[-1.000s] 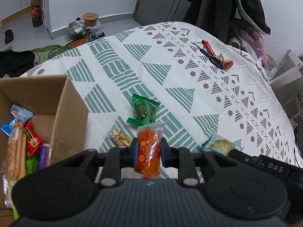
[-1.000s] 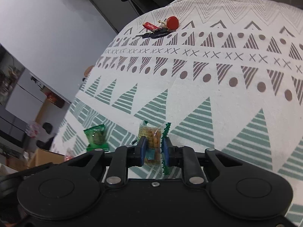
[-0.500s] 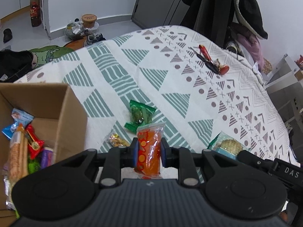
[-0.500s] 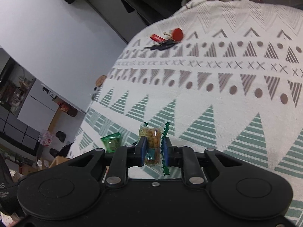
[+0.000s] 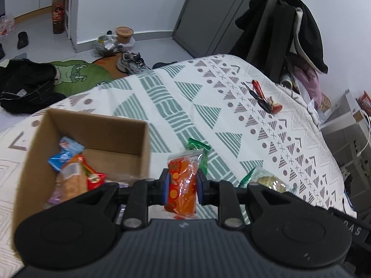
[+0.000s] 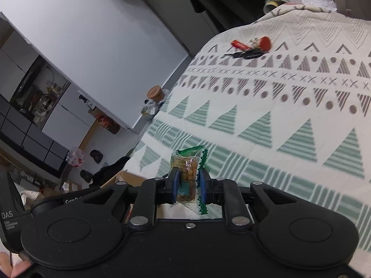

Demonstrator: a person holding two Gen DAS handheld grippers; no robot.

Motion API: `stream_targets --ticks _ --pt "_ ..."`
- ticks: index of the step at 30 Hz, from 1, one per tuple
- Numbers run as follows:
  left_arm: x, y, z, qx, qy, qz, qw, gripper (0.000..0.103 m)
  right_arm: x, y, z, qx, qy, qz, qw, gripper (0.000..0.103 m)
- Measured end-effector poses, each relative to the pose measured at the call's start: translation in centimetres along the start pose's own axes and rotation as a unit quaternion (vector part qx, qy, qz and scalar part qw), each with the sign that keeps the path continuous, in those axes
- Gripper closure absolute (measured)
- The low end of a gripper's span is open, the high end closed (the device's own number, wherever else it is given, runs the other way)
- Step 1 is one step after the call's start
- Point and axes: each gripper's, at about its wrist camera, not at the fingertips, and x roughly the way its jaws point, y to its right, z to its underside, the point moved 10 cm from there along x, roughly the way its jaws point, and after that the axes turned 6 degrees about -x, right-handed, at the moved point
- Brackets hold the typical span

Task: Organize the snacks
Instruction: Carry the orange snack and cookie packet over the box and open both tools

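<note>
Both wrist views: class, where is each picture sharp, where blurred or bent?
Left wrist: orange packet sharp, cardboard box slightly smeared, door edges bowed by fisheye. Right wrist: peanut packet crisp, patterned cloth motion-blurred.

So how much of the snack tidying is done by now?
Partly done. The brown cardboard box already holds several packets. The left gripper is clamped on an orange plastic snack packet beside the box; the right gripper grips a clear packet of golden snacks. A green wrapped snack still lies on the patterned cloth.
</note>
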Motion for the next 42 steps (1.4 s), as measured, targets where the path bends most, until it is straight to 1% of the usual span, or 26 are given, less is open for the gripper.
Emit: stream_targets --ticks 5,9,13,18,24,29,32,34,35,40,42 --pt "-2.3 -2.4 -0.9 -0.018 0.002 0.001 0.9998 0.081 -0.3 -3.2 1.0 -0.011 -0.004 -0.006 1.000 0.085" --pt "-3.8 -4.2 -1.6 -0.023 0.007 -0.003 0.9997 0.081 -0.4 -5.6 1.4 -0.018 -0.002 -0.012 1.000 0.085" --pt "-4.9 -6.0 -2.2 -0.030 0.012 -0.006 0.9995 0.081 -0.5 -7.6 1.4 -0.024 0.003 -0.019 1.000 0.085" --pt "-5.7 -8.1 -3.1 -0.039 0.017 -0.007 0.9991 0.081 0.1 -9.5 1.6 -0.032 0.003 -0.017 0.999 0.085" --pt "-5.3 -9.9 -4.5 -0.048 0.017 -0.004 0.9987 0.081 1.1 -11.5 1.9 -0.046 -0.001 -0.014 0.999 0.085" --pt "-4.6 -10.6 -5.5 -0.057 0.016 0.003 0.9983 0.081 2.3 -13.1 1.9 -0.058 -0.007 -0.012 0.998 0.085" --pt "-4.2 -10.3 -6.0 -0.056 0.014 0.023 0.9981 0.080 3.0 -14.0 2.0 -0.065 -0.012 -0.010 0.998 0.085" --pt "-4.0 -10.3 -6.4 -0.057 0.018 0.026 0.9979 0.077 3.5 -14.4 2.0 -0.068 -0.014 -0.007 0.998 0.085" --pt "-3.8 -10.4 -6.5 -0.058 0.018 0.027 0.9978 0.077 3.7 -14.5 2.0 -0.069 -0.014 -0.006 0.998 0.085" --pt "-3.3 -11.7 -6.7 -0.065 0.001 0.019 0.9977 0.076 5.1 -15.2 2.1 -0.069 -0.023 -0.003 0.997 0.085" --pt "-3.3 -12.3 -6.6 -0.066 -0.002 0.014 0.9977 0.074 5.5 -15.8 2.0 -0.070 -0.024 -0.011 0.997 0.084"
